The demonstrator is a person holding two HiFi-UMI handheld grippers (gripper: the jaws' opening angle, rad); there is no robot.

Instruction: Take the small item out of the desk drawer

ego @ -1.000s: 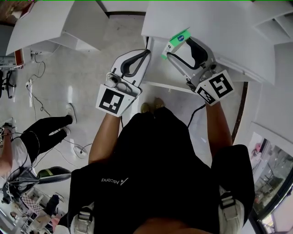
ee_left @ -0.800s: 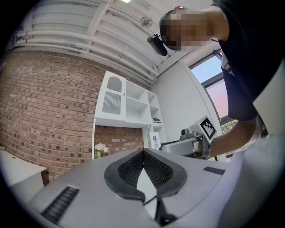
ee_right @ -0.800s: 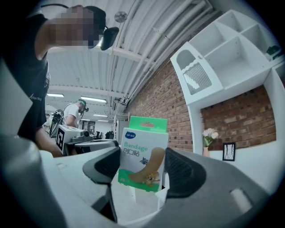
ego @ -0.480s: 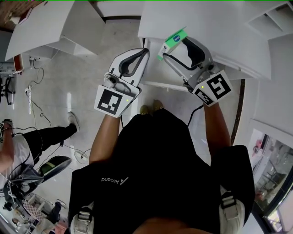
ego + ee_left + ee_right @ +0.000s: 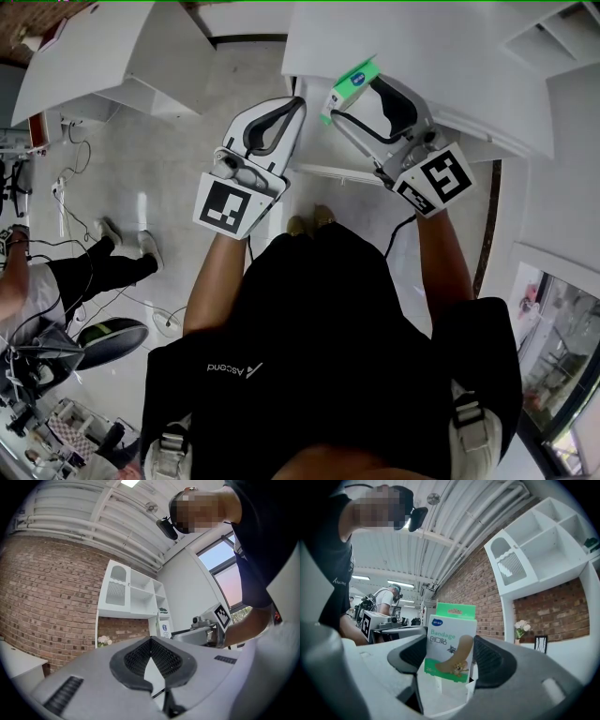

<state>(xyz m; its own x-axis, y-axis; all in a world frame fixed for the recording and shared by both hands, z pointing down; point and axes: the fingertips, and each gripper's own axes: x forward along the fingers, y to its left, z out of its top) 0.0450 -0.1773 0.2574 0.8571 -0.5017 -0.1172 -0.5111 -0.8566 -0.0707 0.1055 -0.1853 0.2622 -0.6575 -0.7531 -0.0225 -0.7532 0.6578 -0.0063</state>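
Note:
A small white and green bandage box (image 5: 353,85) is pinched between the pads of my right gripper (image 5: 356,94), held upright above the white drawer (image 5: 317,142) at the desk's (image 5: 422,42) front edge. In the right gripper view the bandage box (image 5: 450,641) stands between the two dark pads, and my right gripper (image 5: 449,654) is shut on it. My left gripper (image 5: 296,105) hangs just left of the drawer with its jaw tips touching. The left gripper view shows my left gripper (image 5: 151,641) shut, nothing in it, pointing up towards a wall shelf.
A second white desk (image 5: 112,56) stands at the upper left over pale floor with cables (image 5: 75,202). Another person (image 5: 66,272) stands at the left edge. A white shelf unit (image 5: 543,545) hangs on a brick wall (image 5: 51,597).
The right gripper with the box has drifted slightly left and up. The left gripper has hardly moved. The person at the left has stepped further left.

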